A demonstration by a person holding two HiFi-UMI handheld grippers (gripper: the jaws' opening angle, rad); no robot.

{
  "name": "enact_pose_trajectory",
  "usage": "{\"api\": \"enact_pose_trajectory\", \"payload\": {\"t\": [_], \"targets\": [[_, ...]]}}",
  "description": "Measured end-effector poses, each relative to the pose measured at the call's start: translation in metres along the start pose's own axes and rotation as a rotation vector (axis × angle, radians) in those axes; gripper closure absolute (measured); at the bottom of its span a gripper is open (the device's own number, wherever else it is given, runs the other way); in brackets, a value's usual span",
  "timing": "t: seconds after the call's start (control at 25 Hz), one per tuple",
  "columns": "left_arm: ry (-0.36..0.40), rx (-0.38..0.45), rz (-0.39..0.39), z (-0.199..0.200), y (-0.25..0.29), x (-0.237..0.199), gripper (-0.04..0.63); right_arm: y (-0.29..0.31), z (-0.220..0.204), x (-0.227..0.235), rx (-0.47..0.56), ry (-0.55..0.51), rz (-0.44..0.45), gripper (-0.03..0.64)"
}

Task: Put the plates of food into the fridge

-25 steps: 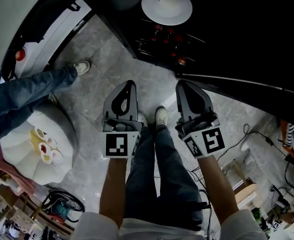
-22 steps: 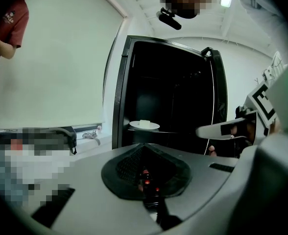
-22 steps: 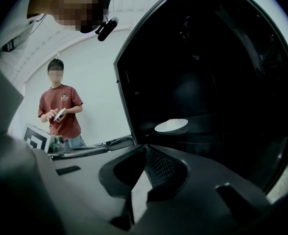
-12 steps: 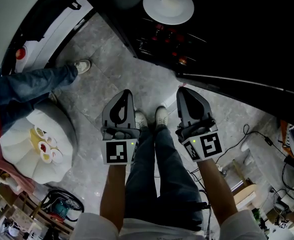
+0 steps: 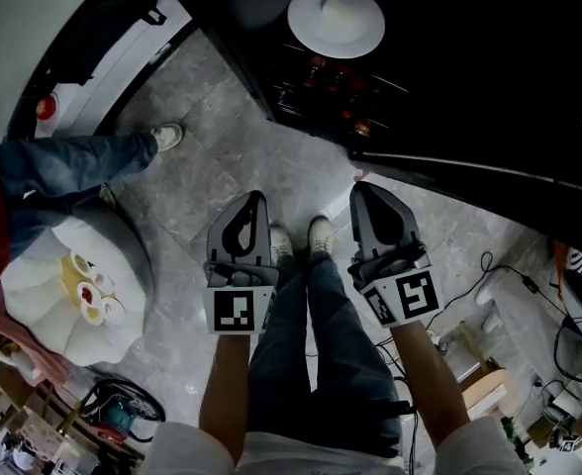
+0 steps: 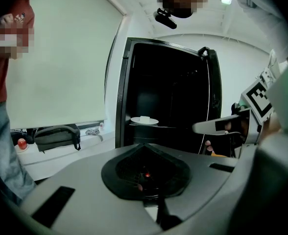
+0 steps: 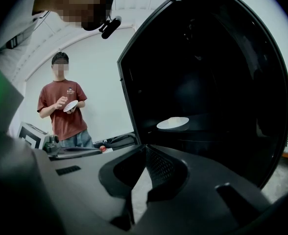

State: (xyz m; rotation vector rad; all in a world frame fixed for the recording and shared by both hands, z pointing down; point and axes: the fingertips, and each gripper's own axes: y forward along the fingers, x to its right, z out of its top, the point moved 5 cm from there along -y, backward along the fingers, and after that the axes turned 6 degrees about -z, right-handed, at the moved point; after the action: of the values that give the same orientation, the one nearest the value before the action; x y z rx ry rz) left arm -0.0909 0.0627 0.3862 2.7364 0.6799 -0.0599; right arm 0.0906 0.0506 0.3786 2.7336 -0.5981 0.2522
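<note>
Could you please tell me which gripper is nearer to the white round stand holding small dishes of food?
Left. The left gripper hangs to the right of the white round stand; the right gripper is farther right still, beyond the person's legs.

Our head view looks steeply down on the floor [image 5: 222, 146] and fridge [image 5: 449, 57]; the left and right gripper views sit low, facing the fridge, sharing its plate [image 5: 336, 18].

Plate [image 5: 336, 18] in fridge [image 5: 469, 77] ahead, stool [image 5: 36, 310] to L.
</note>
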Motion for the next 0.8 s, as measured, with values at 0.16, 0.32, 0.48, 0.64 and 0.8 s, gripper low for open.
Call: {"api": "enact_pose_trajectory", "payload": {"t": [0.16,0.32,0.48,0.64,0.8], "targets": [[-0.027,0.001,-0.008,0.010,-0.009,0.005,0.595,-0.009,0.010,0.000,-0.004,0.028,-0.014,0.606],[-0.025,-0.003,-0.015,0.021,-0.022,0.011,0.595,-0.019,0.021,-0.004,-0.014,0.021,-0.013,0.607],[-0.028,-0.005,-0.020,0.033,-0.031,0.017,0.595,-0.028,0.033,-0.012,-0.014,0.014,-0.010,0.607],[-0.030,-0.001,-0.023,0.047,-0.036,0.021,0.595,-0.036,0.048,-0.018,-0.007,-0.010,-0.004,0.606],[-0.023,0.003,-0.035,0.062,-0.043,0.029,0.595,-0.052,0.059,-0.026,-0.022,-0.012,0.009,0.607]]}}
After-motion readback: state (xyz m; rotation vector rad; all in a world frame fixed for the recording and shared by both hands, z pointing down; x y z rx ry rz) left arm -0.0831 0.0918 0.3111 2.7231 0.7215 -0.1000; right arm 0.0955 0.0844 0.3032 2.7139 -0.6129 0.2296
